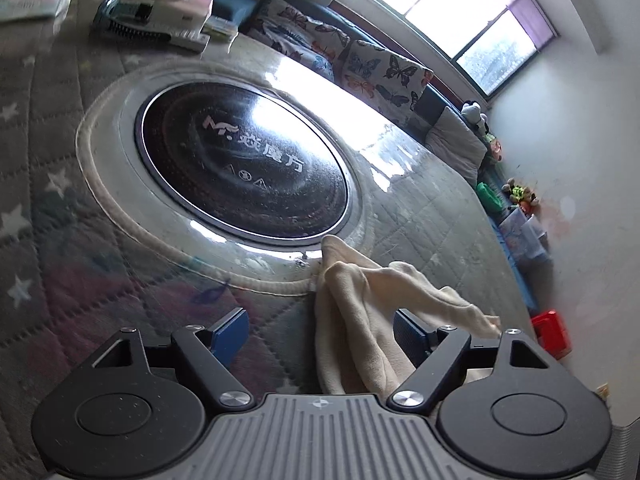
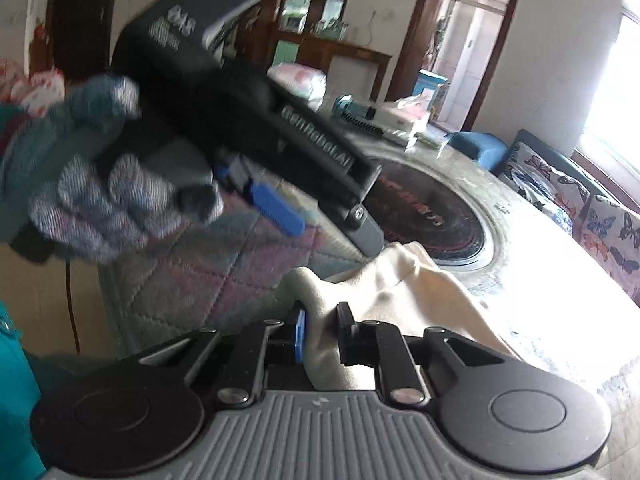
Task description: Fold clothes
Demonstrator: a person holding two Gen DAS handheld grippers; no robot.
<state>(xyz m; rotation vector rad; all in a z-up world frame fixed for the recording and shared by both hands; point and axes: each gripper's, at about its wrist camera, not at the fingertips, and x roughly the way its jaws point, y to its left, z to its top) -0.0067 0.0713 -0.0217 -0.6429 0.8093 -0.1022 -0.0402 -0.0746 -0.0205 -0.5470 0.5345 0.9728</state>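
A cream fleece garment (image 1: pixel 360 312) lies bunched on the quilted table cover, one corner reaching the rim of the round black cooktop (image 1: pixel 244 164). My left gripper (image 1: pixel 320 332) is open above it; the cloth lies between the blue pads, nearer the right one, ungripped. In the right wrist view my right gripper (image 2: pixel 322 332) is shut on a fold of the same cream garment (image 2: pixel 400 280). The left gripper (image 2: pixel 320 220), held by a gloved hand (image 2: pixel 104 200), hovers open just beyond the cloth's raised corner.
A quilted star-patterned cover (image 1: pixel 52 208) under clear plastic spreads over the table. Boxes and a brush (image 1: pixel 156 20) sit at the far edge. Butterfly cushions (image 1: pixel 380 68) line a bench under the window; toys (image 1: pixel 520 196) and a red box (image 1: pixel 554 332) lie beyond the table.
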